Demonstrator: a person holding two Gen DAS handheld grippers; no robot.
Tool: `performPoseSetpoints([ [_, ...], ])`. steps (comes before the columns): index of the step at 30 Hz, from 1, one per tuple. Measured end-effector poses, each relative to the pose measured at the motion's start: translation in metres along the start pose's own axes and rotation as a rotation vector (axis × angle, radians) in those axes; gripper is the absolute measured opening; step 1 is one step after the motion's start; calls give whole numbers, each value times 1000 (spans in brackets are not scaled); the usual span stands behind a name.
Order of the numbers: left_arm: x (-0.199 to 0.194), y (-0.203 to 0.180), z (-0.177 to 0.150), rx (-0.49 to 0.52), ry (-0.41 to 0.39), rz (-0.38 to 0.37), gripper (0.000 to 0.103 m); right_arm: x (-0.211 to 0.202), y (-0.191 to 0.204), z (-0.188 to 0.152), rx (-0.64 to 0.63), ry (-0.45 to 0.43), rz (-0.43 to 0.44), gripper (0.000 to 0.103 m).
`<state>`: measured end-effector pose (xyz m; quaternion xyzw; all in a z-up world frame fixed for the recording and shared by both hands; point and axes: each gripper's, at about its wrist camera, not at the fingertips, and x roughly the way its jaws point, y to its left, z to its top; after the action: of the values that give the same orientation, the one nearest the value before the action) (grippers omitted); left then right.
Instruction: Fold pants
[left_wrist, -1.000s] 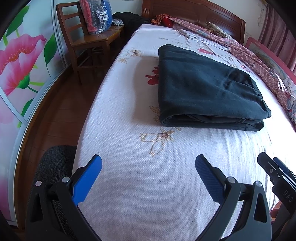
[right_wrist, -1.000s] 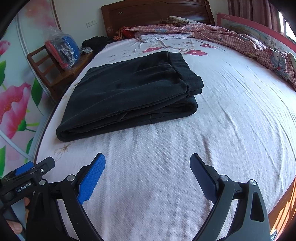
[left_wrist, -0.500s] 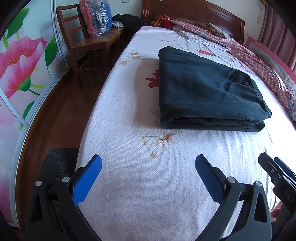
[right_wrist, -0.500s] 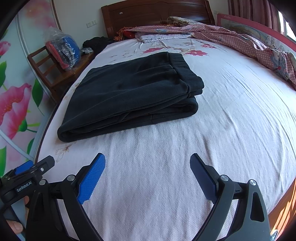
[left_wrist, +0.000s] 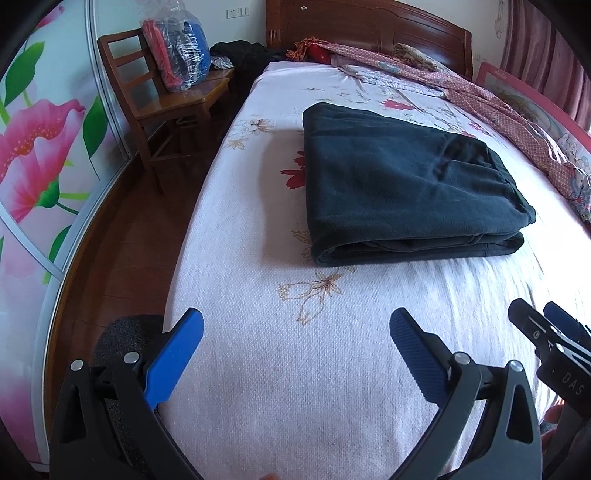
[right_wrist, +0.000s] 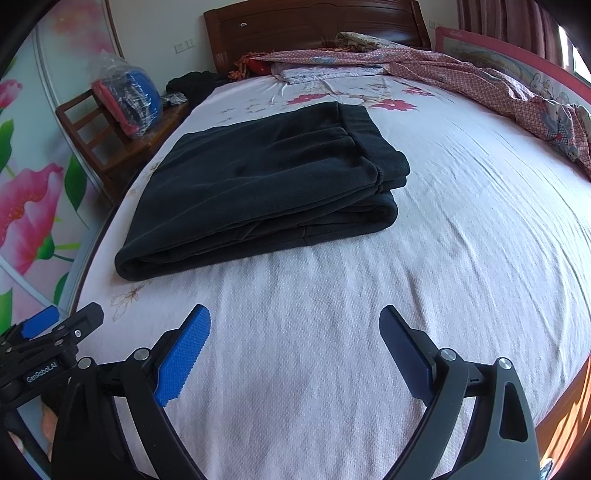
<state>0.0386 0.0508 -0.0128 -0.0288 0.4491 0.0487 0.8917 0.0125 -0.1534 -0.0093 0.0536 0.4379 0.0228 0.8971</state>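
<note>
pants (left_wrist: 402, 184) unmoved — left gripper (left_wrist: 295, 332) raised slightly

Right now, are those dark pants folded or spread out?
Folded: the dark pants lie on the bed as a compact stack of layers.

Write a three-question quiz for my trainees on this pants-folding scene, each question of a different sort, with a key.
1. True or false: the left gripper is shut on the dark pants.
2. Multiple choice: the pants lie on (A) the wooden chair, (B) the bed sheet, (C) the floor.
3. Fill in: the bag of clothes sits on the ____.

Key: 1 false: both the left and the right gripper are open and empty, apart from the pants. 2 B. 3 chair.
</note>
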Motion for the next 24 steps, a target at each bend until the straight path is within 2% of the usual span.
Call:
performPoseSetpoints([
  [5,-5,5,3,-23,-20,-3,101,0,1,-1,-5,3,2,92],
  [13,-7,5,3,-26,-37,-71,101,0,3,-2,-8,6,4,92],
  [17,-8,-2,2,21,-34,-35,101,1,4,-2,-14,8,3,92],
  [20,-7,-1,1,18,-22,-44,101,1,4,-3,-16,9,2,92],
  [24,-4,-3,0,26,5,-18,101,2,4,-3,-20,13,2,92],
])
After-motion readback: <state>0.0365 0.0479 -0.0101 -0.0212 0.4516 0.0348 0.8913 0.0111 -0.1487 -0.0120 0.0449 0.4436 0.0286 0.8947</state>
